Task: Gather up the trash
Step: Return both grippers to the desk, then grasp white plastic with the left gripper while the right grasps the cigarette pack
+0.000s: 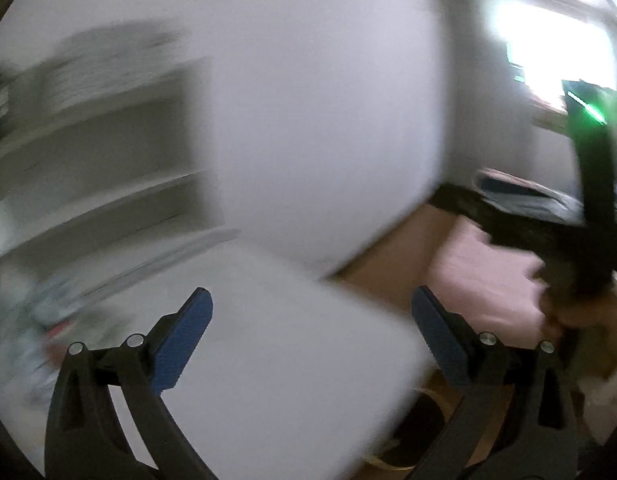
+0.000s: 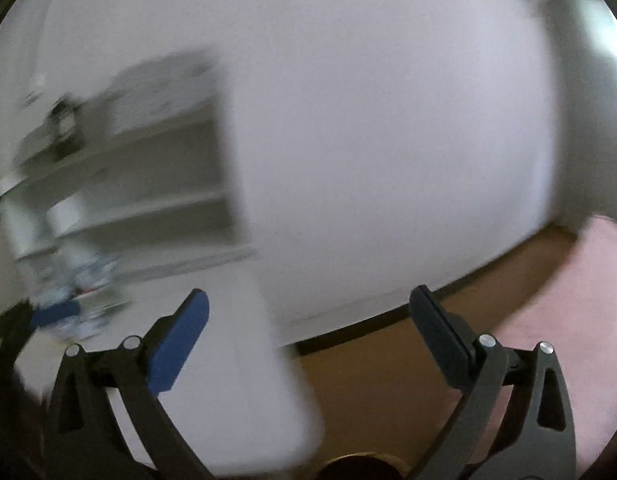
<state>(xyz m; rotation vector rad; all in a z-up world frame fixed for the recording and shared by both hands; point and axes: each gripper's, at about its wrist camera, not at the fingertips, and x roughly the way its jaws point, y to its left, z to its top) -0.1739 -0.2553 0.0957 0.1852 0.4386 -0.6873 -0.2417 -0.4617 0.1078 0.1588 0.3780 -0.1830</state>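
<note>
Both views are heavily motion-blurred. My left gripper is open and empty above a white table. A blurred heap of trash lies at the table's far left; it also shows in the right wrist view. My right gripper is open and empty over the table's right edge. The right gripper also shows in the left wrist view as a dark shape held by a hand at the right. The left gripper's blue pad shows at the left of the right wrist view.
A white shelf unit stands behind the table at the left, beside a white wall. A dark round bin sits on the brown floor below the table's right edge. A pink bed is at the right, and a bright window above.
</note>
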